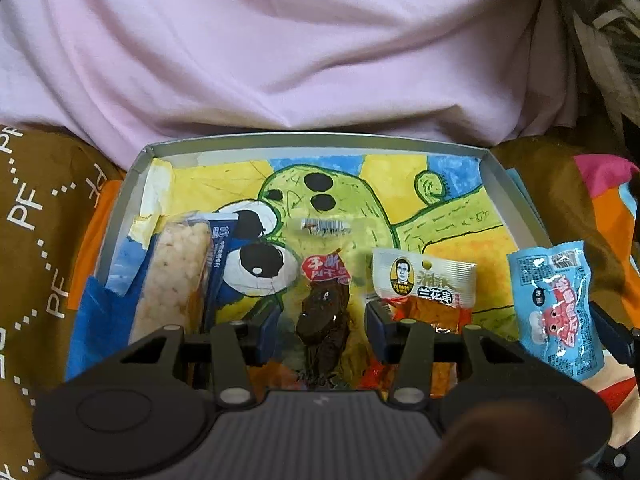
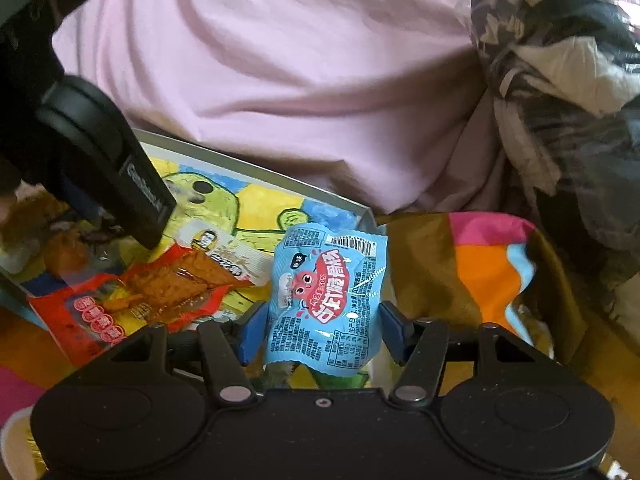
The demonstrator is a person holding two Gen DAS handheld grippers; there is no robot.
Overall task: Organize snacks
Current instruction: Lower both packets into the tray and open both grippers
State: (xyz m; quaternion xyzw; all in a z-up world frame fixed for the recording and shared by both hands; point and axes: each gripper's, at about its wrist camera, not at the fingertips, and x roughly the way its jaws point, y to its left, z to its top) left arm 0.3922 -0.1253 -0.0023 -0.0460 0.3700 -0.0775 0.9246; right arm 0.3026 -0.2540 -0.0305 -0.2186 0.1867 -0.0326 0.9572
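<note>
Bedspread [image 1: 36, 240] — tray [image 1: 312, 138], three snacks [image 1: 324, 312]

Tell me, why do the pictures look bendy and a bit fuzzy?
Left wrist view: the fisheye lens bows the tray rim, corners go black, and the dark snack pack looks soft. Right wrist view: edges curve too, the blue packet is fairly sharp, and the orange packet shows shiny glare.

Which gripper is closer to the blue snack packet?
Right. The right gripper has the blue snack packet between its jaws; the left gripper hovers over the box, beside it.
</note>
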